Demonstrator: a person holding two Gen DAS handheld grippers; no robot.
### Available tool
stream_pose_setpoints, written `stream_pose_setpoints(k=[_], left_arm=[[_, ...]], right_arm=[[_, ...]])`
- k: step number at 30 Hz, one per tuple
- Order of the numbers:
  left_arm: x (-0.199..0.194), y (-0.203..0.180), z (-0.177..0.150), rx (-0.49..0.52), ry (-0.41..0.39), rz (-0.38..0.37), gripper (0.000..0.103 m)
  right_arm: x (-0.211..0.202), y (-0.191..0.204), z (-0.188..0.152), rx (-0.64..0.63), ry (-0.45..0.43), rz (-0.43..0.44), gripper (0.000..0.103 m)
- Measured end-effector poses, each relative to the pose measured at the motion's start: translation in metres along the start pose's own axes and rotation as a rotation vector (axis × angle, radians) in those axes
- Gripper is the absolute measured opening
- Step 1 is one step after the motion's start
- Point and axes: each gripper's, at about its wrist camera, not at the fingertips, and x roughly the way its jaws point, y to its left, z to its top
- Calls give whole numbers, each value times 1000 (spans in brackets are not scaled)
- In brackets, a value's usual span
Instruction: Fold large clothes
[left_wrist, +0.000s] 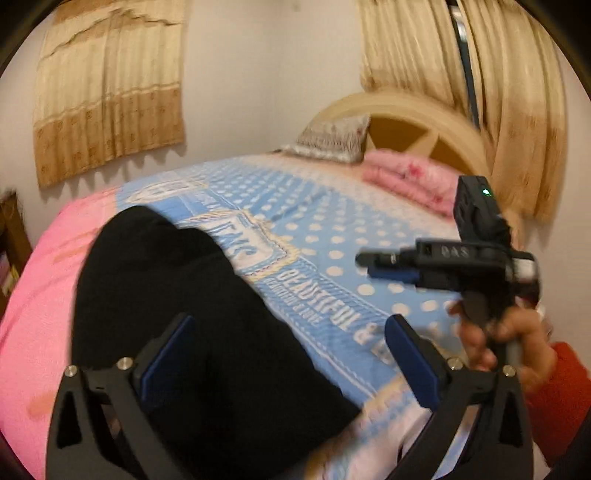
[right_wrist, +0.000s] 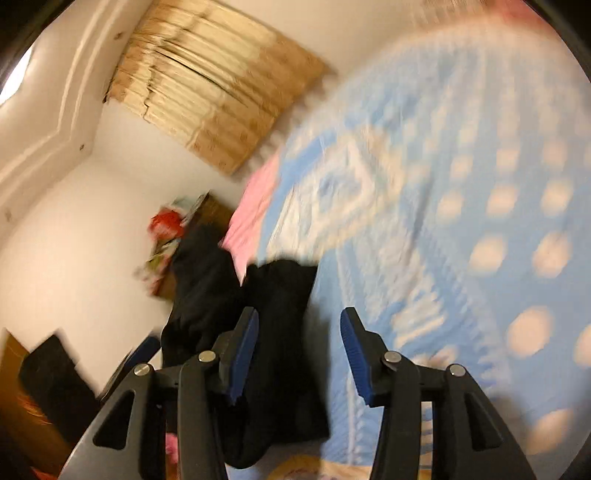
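A large black garment (left_wrist: 177, 314) lies bunched on the bed, over the pink and blue sheets. My left gripper (left_wrist: 291, 350) hovers just above its near part with the jaws wide apart and nothing pressed between them. In the right wrist view the same black garment (right_wrist: 280, 350) lies under my right gripper (right_wrist: 299, 347), reaching towards the bed's far edge. Its jaws stand partly apart and the blue pads (right_wrist: 243, 354) do not press on the cloth. The left wrist view also shows the right gripper (left_wrist: 365, 266) above the blue sheet, held by a hand (left_wrist: 509, 332) in a red sleeve.
The bed carries a blue sheet with white dots (left_wrist: 332, 229) and a pink cover (left_wrist: 44, 295) at the left. A pillow (left_wrist: 332, 140) and a folded pink blanket (left_wrist: 406, 173) lie by the headboard (left_wrist: 406, 110). Curtains (left_wrist: 107, 92) hang on the wall. Clutter (right_wrist: 166, 236) stands beside the bed.
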Motion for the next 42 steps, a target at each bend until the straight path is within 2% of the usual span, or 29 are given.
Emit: stream_pose_setpoints(k=[2,3,4,5,7,9,10,12,13,14,15,16,18,19,20,22,24,26,28,29,31,33,37,38,40,42], left_arm=[[-32,30,-4,-93,-50,7,103],[-53,56,-6,-166,-97,47,103],[-67,77,-8,-218,-138,97,103],[-80,109,-9,-279,-186,206,103],[-80,152,-10,-334,-185,367,103],[-61,182,-11,-375,-137,431,102],[-46,192,-12,-403,-112,421,102],[-22,190,-15,-433,-74,369,101],[-5,180,-16,-415,-42,351,100],[7,173,-13,-386,-16,348,100],[25,155,-12,-324,21,370,100],[30,145,-11,-299,24,376,100],[50,125,-12,-264,77,293,100],[63,114,-14,-242,120,291,101],[72,99,-15,-172,124,346,103],[80,75,-18,-67,78,418,103],[85,68,-21,-55,46,467,103],[87,83,-19,-103,48,440,103],[91,104,-17,-163,66,395,103],[92,106,-15,-169,72,389,103],[90,102,-16,-151,76,403,103],[88,98,-18,-146,78,399,103],[85,99,-15,-150,106,389,103],[86,102,-13,-164,114,384,103],[86,113,-11,-220,117,362,103],[89,117,-11,-240,120,347,103]], right_arm=[[-12,38,3,-124,-26,1,48],[-14,63,4,-196,-39,12,48],[-5,81,7,-240,-46,23,48],[1,104,9,-287,-46,45,48],[18,149,11,-359,-25,122,48],[42,186,9,-426,18,163,48],[62,207,8,-483,54,153,48],[103,235,4,-563,104,64,48],[131,242,3,-587,138,13,48],[149,242,1,-607,151,-32,47],[171,234,0,-620,170,-107,41],[189,223,2,-612,193,-142,36],[218,185,2,-558,241,-215,34],[226,152,-2,-502,270,-227,31],[228,128,-3,-436,265,-194,31],[216,80,-4,-251,191,-79,31],[213,66,-5,-206,161,-80,24],[220,68,-1,-216,165,-123,23],[237,59,2,-188,173,-124,22],[243,49,7,-123,182,-103,21],[242,51,5,-93,188,-127,9],[239,57,3,-107,168,-138,9],[206,82,3,-164,136,-199,9],[188,93,5,-186,99,-221,13],[145,115,4,-244,-7,-225,13],[114,132,-4,-293,-38,-206,15]])
